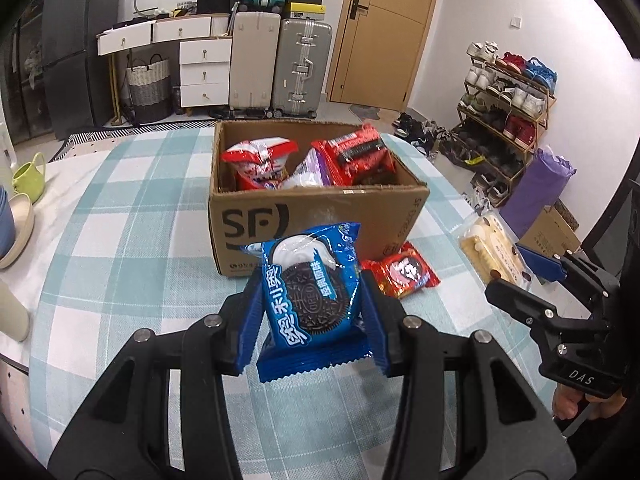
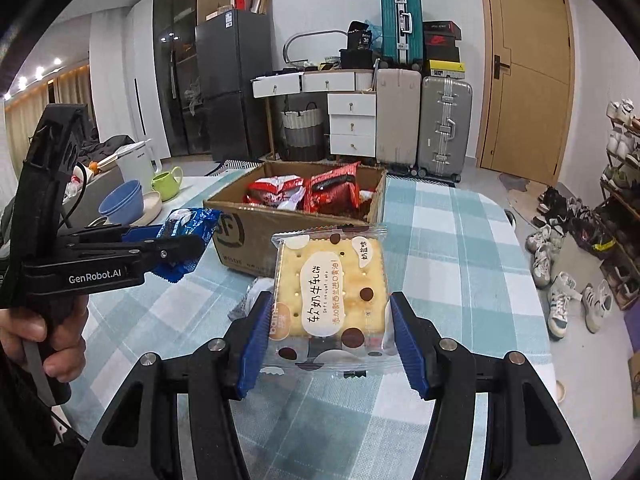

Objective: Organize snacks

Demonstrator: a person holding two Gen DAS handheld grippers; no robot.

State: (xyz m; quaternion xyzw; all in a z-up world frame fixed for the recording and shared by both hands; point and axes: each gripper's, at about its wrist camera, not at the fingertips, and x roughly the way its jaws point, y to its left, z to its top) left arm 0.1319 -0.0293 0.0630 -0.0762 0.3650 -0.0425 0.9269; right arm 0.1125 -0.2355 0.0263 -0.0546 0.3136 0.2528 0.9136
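My left gripper (image 1: 312, 312) is clamped on a blue Oreo packet (image 1: 310, 300), blue pads pressed against both its side edges; the jaws stand narrow. The packet is held above the checked tablecloth (image 1: 120, 240), its long axis running away from me toward the cardboard box (image 1: 316, 216), printed face up. My right gripper (image 2: 326, 336) is closed on a clear cracker packet (image 2: 332, 292), pads against both sides, jaws moderately wide. That packet is nearly square, face up, far edge tilted toward the box. A red snack packet (image 1: 402, 274) lies just beside the box's near corner.
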